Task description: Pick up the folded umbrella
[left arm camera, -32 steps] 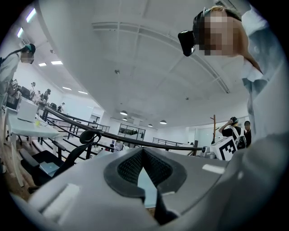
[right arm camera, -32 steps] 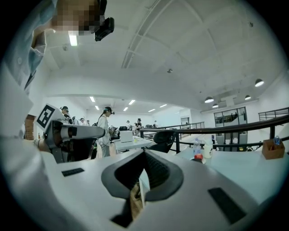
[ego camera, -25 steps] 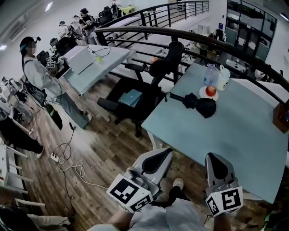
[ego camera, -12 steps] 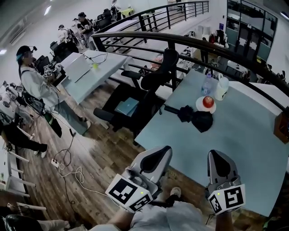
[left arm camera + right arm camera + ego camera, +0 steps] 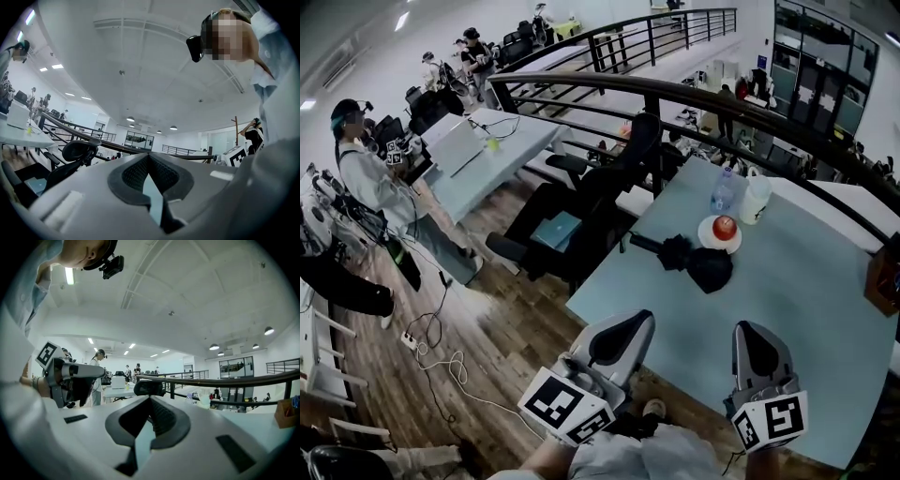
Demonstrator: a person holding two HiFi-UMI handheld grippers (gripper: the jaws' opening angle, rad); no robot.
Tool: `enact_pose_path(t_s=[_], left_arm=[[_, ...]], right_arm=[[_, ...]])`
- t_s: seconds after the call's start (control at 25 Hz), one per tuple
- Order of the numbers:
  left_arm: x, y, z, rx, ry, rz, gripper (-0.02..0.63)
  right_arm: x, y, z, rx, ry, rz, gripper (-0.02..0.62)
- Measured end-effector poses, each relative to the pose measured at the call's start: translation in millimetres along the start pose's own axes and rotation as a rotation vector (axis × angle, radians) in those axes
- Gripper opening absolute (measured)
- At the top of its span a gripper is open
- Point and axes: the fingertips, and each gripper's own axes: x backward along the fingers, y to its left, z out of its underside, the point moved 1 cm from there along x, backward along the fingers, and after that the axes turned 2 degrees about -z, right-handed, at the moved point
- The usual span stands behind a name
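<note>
Although both tongs are pressed together with nothing between them, the grey left gripper [image 5: 623, 328] and grey right gripper [image 5: 754, 339] hanging over the near edge of the pale blue-green table [image 5: 675, 319], the black folded fabric umbrella [image 5: 696, 265] lies well beyond them, just beside a white plate [image 5: 702, 232] bearing a red apple [image 5: 725, 226]; it looks light, its bunched canopy soft and liable to squash or slip; the stiff black handle [image 5: 643, 244], pointing left, seems the surer hold.

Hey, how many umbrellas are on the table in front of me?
1. The folded black umbrella lies on the far part of the table, just in front of the plate with the red apple. No other shows.
</note>
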Motion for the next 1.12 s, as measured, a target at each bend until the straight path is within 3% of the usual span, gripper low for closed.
enact_pose_path(t_s=[0.4, 0.64, 1.12], left_arm=[[-15, -12, -1, -0.021, 0.020, -0.004, 0.005], [-28, -21, -3, -0.091, 0.043, 0.042, 0.005], [-71, -2, -7, -0.072, 0.053, 0.159, 0.005]], right_arm=[[6, -16, 1, -0.031, -0.022, 0.003, 0.000], [16, -29, 5, -0.057, -0.033, 0.061, 0.000], [4, -50, 1, -0.056, -0.010, 0.187, 0.000]])
